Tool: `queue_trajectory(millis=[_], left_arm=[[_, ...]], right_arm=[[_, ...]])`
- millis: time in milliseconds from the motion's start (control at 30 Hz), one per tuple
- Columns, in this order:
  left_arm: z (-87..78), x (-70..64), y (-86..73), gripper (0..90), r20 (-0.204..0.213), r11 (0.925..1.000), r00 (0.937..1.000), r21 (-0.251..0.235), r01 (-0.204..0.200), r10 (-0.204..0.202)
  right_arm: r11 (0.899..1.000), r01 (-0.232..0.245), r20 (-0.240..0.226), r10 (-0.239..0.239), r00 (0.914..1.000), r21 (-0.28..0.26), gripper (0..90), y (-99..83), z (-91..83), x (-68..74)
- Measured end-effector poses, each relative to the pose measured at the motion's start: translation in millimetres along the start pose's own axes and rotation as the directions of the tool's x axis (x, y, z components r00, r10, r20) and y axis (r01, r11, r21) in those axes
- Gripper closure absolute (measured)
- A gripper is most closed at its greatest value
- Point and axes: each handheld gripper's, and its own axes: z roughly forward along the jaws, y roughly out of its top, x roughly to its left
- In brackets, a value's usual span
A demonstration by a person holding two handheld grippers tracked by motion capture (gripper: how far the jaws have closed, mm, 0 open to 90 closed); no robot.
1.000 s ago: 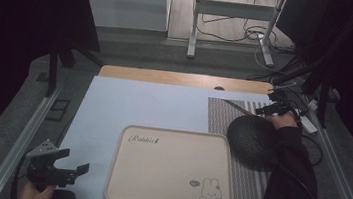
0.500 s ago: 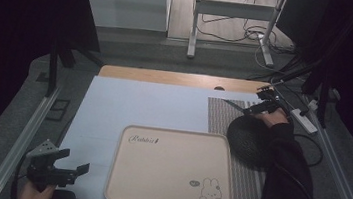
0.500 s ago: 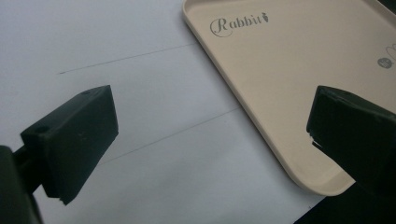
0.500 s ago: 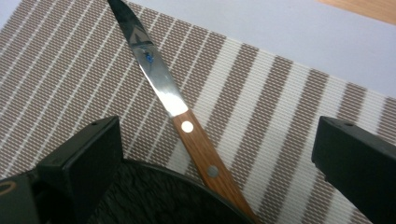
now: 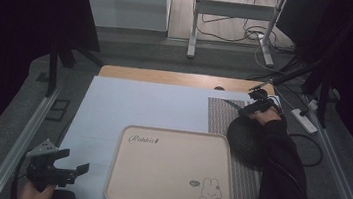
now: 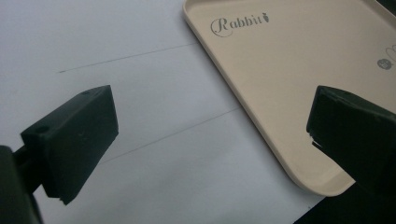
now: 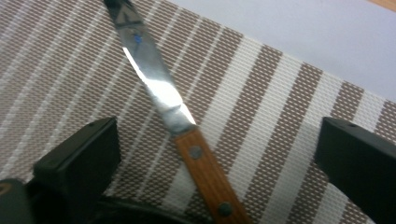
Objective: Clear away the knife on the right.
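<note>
Across high view, item by item:
- Tabletop [image 5: 167, 77]: wood edge at 12 o'clock, mostly covered by a pale blue-white sheet [image 5: 143, 106].
- Tray [image 5: 171, 169]: beige, rounded corners, "Rabbit" script at its 10 o'clock corner, bunny print at its 5 o'clock corner. Lies flat on sheet, toward 6 o'clock of tabletop; nothing on it.
- Striped mat [image 5: 218, 117]: brown/white weave, runs along tray's 3 o'clock side, reaching up to 1 o'clock of tabletop.
- Dark round object [image 5: 245, 137]: on mat, just beside tray's 2 o'clock corner; partly under person's sleeve [image 5: 281, 177]. Kind cannot be told.
- Knife [image 5: 231, 105]: thin blade tip shows on mat at 1 o'clock, pointing toward 9 o'clock.
- Right claw [image 5: 250, 109]: held over mat at 1 o'clock, at knife's handle end.
- Left claw [image 5: 74, 166]: at 7 o'clock, off tray's 9 o'clock side, grey plate on top, hand below it; jaws apart.

Left gripper view:
- Left claw [image 6: 210, 135]: both black jaws wide apart, nothing between; sheet [image 6: 116, 70] below.
- Tray [image 6: 289, 70]: corner and "Rabbit" script at 1–3 o'clock; right-hand jaw overlaps tray edge in frame.

Right gripper view:
- Right claw [image 7: 219, 163]: jaws spread wide, holding nothing.
- Knife [image 7: 187, 135]: lies on striped mat [image 7: 280, 102] between jaws, touching neither; wood handle w/ two rivets at 6 o'clock, shiny blade running to 11 o'clock.
- Dark curved rim at 6–7 o'clock, under handle end; cannot tell what.
- Sheet [image 7: 303, 28]: strip at 1 o'clock beyond mat.
</note>
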Motion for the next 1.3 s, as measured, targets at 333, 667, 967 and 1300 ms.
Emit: queue_trajectory(millis=[333,667,967,1300], left_arm=[[0.0,-0.4,-0.1,2.1,-0.002,1.0000,1.0000,0.002,-0.003,0.003],[-0.1,-0.4,-0.1,2.1,-0.004,1.0000,1.0000,0.002,-0.001,0.001],[-0.4,-0.3,-0.2,2.1,-0.004,1.0000,1.0000,-0.001,0.002,-0.002],[-0.2,-0.1,0.0,2.1,-0.004,1.0000,1.0000,-0.001,0.002,-0.002]], right_arm=[[0.998,0.035,-0.036,-0.037,0.9987,-0.043,58.6,-6.5,-13.0,-12.9],[0.996,0.052,-0.092,-0.058,0.9941,-0.066,77.5,-14.5,-16.8,-26.9],[0.998,0.041,-0.058,-0.043,0.9974,-0.042,77.7,-28.7,-26.1,-50.5],[0.998,0.033,-0.021,-0.034,0.9992,-0.046,77.7,-39.5,-45.8,-62.4]])
